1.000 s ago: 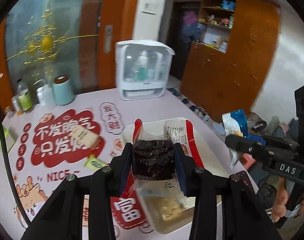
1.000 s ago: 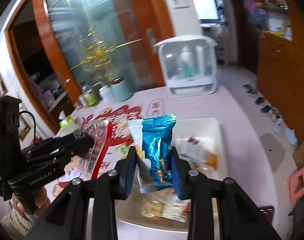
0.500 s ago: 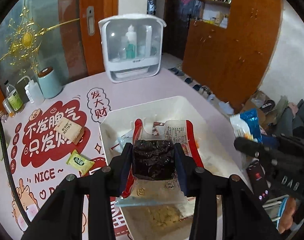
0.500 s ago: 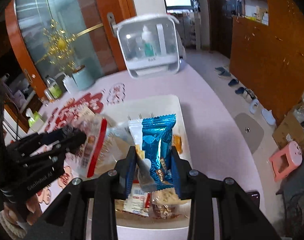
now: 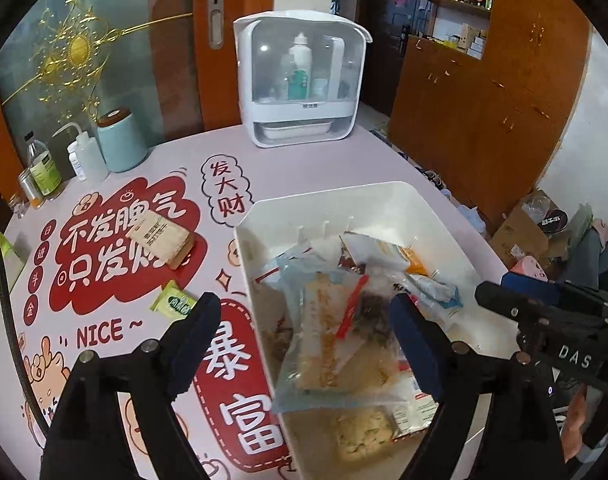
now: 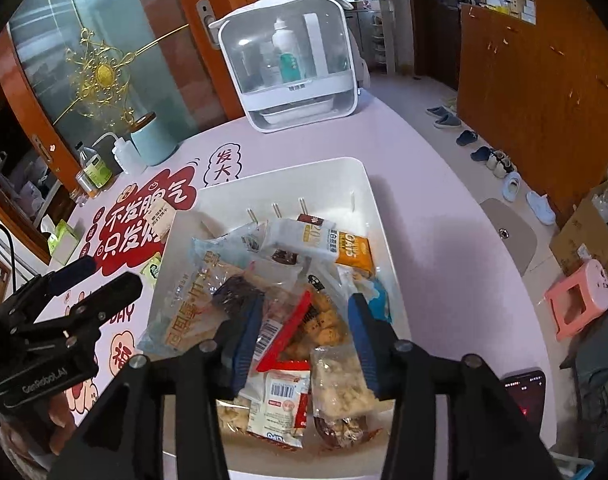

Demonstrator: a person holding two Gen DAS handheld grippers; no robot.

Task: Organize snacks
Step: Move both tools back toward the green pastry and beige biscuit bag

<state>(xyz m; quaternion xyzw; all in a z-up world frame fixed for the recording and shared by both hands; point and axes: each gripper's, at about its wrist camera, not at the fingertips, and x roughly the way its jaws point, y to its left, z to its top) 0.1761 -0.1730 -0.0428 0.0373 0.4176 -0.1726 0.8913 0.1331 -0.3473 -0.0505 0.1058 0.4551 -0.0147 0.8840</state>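
Left gripper (image 5: 300,338), above the near end of the bin (image 5: 435,216): jaws spread wide and opening, pads clear of everything. The clear snack bag (image 5: 335,344) with a red stripe lies between and below them, slumped on the heap of packets, apparently just let go.

Right gripper (image 6: 300,332), over the same heap from the other side: jaws parting, opening more narrowly than the left pair. Packets lie under the gap, a red-edged one among them, but no pad presses on any. A blue packet (image 6: 377,300) shows just beyond the right finger, resting in the bin.

Bin: white, rectangular, standing on the pink table (image 5: 304,160), already well filled with wrapped snacks.

Outside the bin, on the red print to its left: a tan bar (image 5: 160,238) and, nearer, a small green packet (image 5: 174,303). Both lie flat and apart from each other, well clear of the bin wall.

Step in hand, as judged: release of two snacks into the bin, one from each gripper.

Next move, as judged: lift both grippers clear of the heap without dragging a wrapper along, then carry one across to the tan bar or the green packet. Both lie flat, so the fingers must come down steeply and straddle the narrow sides.
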